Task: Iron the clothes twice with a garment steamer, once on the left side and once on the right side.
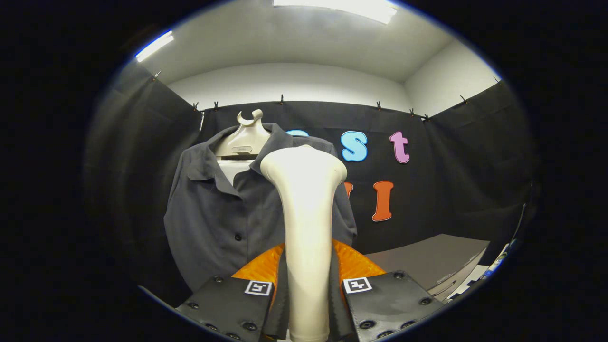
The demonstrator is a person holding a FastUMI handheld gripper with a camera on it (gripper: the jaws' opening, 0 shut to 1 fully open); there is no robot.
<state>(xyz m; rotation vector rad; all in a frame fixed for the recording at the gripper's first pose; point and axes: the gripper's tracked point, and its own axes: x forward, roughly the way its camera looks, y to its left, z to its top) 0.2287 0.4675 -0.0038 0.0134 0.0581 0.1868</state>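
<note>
A cream garment steamer [306,223] stands upright between my fingers [266,280], and my gripper [308,285] is shut on its handle. Its wide head reaches up in front of the shirt's right chest. The dark grey button shirt [213,218] hangs just beyond on a cream hanger stand [244,137], collar open, with a white inner layer showing at the neck. The steamer hides the shirt's right half. Whether the head touches the cloth cannot be told.
Black cloth walls [451,180] close the booth behind and on both sides. A grey tabletop [427,261] lies to the right beyond the fingers, with striped items at its far right edge [494,266].
</note>
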